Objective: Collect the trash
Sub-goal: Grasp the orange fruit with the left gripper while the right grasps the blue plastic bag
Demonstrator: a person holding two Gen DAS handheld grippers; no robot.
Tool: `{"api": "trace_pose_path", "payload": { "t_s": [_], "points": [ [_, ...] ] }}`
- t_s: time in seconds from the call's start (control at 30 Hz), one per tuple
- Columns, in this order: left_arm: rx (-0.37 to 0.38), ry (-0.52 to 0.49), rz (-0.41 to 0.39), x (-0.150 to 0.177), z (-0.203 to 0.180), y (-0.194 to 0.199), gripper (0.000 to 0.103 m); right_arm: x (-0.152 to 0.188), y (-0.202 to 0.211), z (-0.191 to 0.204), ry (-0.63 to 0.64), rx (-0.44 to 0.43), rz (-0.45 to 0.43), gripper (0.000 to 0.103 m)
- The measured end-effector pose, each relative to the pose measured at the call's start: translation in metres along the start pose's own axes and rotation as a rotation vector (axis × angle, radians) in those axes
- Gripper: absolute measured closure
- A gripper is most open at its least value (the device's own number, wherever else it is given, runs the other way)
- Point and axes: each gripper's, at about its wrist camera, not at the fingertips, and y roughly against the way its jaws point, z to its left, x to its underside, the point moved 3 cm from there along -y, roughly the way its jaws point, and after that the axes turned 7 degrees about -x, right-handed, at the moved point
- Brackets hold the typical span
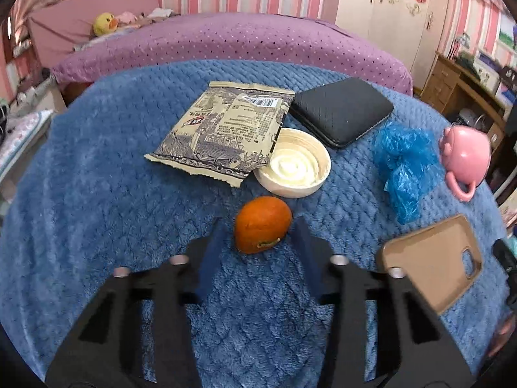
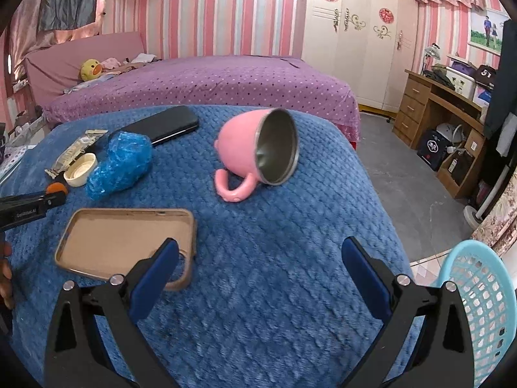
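An orange peel lies on the blue blanket, between the tips of my open left gripper, which does not touch it. Behind it lie an empty snack wrapper, a cream plastic lid and a crumpled blue plastic bag. In the right wrist view the bag, the lid, the wrapper and the peel sit at the left. My right gripper is open and empty above bare blanket. A light blue basket stands at the lower right, off the blanket.
A pink mug lies on its side in the middle. A tan phone case lies by my right gripper's left finger. A black pouch lies at the back. A purple bed stands behind, a wooden desk at the right.
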Motion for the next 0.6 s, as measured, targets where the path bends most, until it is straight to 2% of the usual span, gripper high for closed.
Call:
{"api": "trace_pose_path", "payload": {
  "t_s": [0.1, 0.27, 0.37, 0.47, 0.6],
  "points": [
    [0.025, 0.028, -0.007, 0.004, 0.009, 0.007, 0.072, -0.005, -0.002, 0.011, 0.002, -0.024, -0.005, 0.005],
    [-0.045, 0.093, -0.007, 0.011, 0.042, 0.02, 0.072, -0.013, -0.009, 0.037, 0.022, -0.072, -0.016, 0.005],
    [-0.087, 0.138, -0.046, 0.008, 0.061, 0.029, 0.072, -0.023, -0.013, 0.056, 0.034, -0.107, -0.029, 0.005],
    [-0.132, 0.14, -0.077, 0.006, 0.065, 0.033, 0.072, -0.032, -0.023, 0.075, 0.047, -0.135, -0.031, 0.005],
    [-0.151, 0.13, -0.072, 0.005, 0.064, 0.033, 0.072, -0.046, -0.041, 0.098, 0.062, -0.17, -0.015, 0.005]
  ]
}}
